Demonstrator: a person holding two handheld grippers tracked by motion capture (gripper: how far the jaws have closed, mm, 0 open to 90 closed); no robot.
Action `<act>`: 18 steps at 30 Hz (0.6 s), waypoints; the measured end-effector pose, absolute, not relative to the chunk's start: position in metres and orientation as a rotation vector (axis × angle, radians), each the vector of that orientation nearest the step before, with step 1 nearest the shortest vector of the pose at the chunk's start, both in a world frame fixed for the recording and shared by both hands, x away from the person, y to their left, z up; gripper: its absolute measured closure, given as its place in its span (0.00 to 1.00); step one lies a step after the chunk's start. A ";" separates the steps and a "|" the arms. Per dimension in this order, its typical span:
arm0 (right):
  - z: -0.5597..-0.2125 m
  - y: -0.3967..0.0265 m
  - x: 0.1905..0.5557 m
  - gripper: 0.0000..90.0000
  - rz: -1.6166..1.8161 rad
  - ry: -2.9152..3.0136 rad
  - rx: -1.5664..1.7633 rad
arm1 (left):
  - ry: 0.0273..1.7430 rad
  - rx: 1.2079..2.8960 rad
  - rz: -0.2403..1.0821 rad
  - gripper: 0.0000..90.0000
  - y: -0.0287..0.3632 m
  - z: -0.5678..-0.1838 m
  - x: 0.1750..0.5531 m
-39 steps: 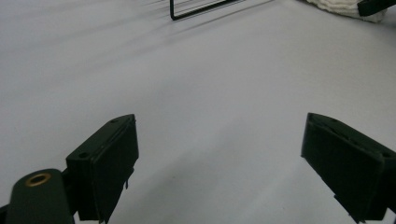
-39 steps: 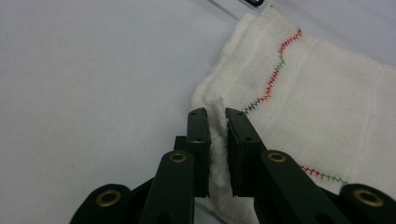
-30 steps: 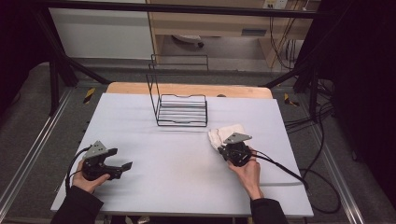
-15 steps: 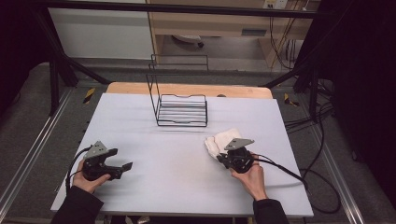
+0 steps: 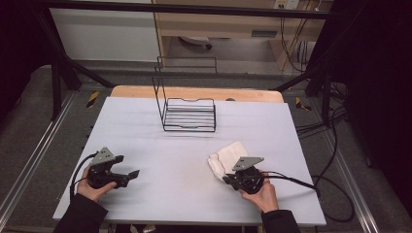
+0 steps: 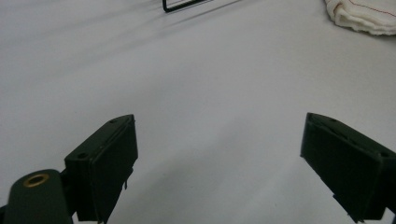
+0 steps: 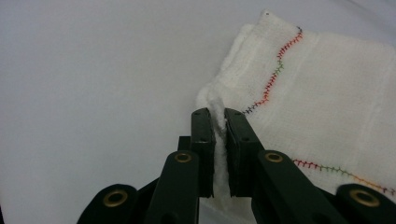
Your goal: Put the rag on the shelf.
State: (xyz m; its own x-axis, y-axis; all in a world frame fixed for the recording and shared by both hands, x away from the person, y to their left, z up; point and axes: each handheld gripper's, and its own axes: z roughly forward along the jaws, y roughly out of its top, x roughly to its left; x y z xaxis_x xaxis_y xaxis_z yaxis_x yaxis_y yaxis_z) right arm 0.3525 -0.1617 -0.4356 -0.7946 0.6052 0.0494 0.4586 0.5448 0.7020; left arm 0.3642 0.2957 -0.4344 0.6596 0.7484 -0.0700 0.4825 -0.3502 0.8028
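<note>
At four o'clock on the tabletop [image 5: 145, 126], my right hand-held gripper [image 7: 215, 122] pinches the near edge of the white cloth [image 7: 317, 98], which stretches toward eleven o'clock from it; my left hand-held gripper [image 5: 132, 174] waits wide open, empty, well apart.

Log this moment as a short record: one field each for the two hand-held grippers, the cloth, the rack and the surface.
left hand-held gripper: open, nothing between its jaws, over bare table
right hand-held gripper: shut on an edge of the cloth
cloth: white, folded, coloured stitching, lying on the table's right half
wire rack: black, at the far middle of the table, holding nothing
table: pale grey top
</note>
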 end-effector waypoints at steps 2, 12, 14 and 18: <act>-0.439 -0.164 0.353 0.89 1.113 2.576 0.912 | 0.959 2.021 0.392 0.10 0.295 -0.434 0.364; -0.423 -0.182 0.355 0.53 1.215 2.445 0.965 | 0.951 2.031 0.372 0.07 0.286 -0.433 0.365; -0.423 -0.189 0.358 0.46 1.203 2.406 0.994 | 0.945 2.037 0.370 0.07 0.284 -0.432 0.365; -0.425 -0.205 0.366 0.29 1.169 2.344 1.106 | 0.949 2.041 0.365 0.07 0.279 -0.432 0.366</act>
